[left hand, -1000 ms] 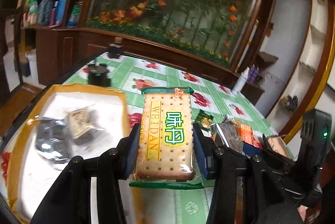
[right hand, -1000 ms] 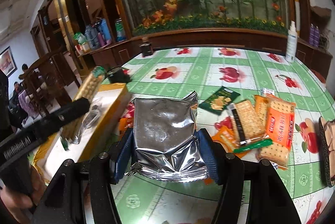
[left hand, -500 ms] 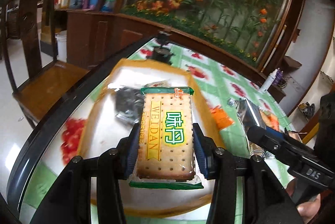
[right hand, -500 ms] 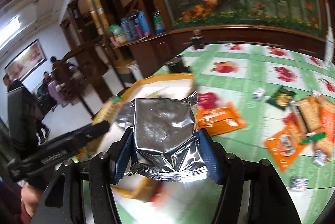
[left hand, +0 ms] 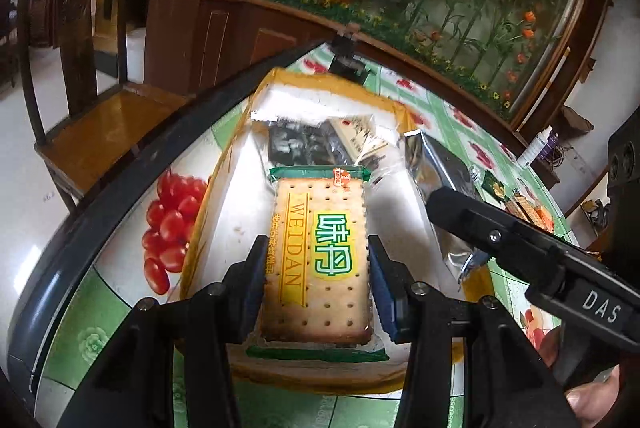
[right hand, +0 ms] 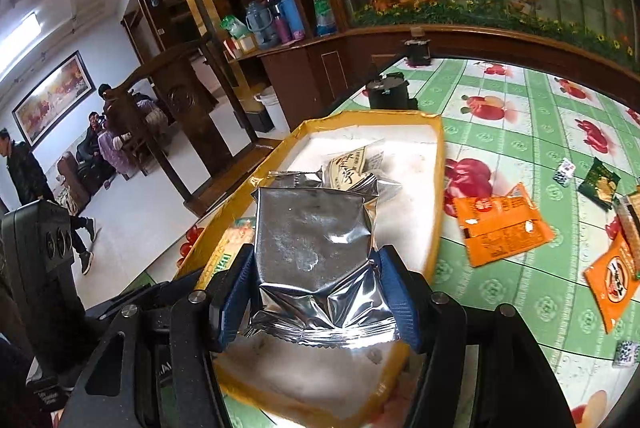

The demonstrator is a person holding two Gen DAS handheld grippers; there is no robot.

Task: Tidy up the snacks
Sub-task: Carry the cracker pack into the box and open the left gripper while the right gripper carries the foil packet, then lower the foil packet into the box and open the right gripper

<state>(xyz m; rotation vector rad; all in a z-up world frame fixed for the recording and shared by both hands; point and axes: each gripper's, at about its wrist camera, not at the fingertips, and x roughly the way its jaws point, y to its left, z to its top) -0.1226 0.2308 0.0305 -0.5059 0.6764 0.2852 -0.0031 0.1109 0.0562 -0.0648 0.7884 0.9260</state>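
Note:
My left gripper [left hand: 318, 284] is shut on a cracker packet [left hand: 320, 256] with a green wrapper and yellow band, held over the white inside of a yellow-rimmed tray [left hand: 240, 131]. My right gripper [right hand: 316, 296] is shut on a crinkled silver foil packet [right hand: 312, 244], also above the tray [right hand: 438, 163]. That foil packet [left hand: 436, 171] and the right gripper's black finger [left hand: 500, 232] show at the right of the left wrist view. A silver packet and a beige packet [right hand: 348, 167] lie at the tray's far end.
Orange packets [right hand: 500, 224], a small dark green packet [right hand: 600, 181] and small wrapped sweets [right hand: 564, 171] lie on the green fruit-print tablecloth right of the tray. A black box [right hand: 390, 91] stands beyond it. A wooden chair [left hand: 96, 115] stands by the table's left edge. People sit far left.
Both grippers have swung left from over the loose snacks to above the tray, each keeping its packet. The left one has also come lower over the tray.

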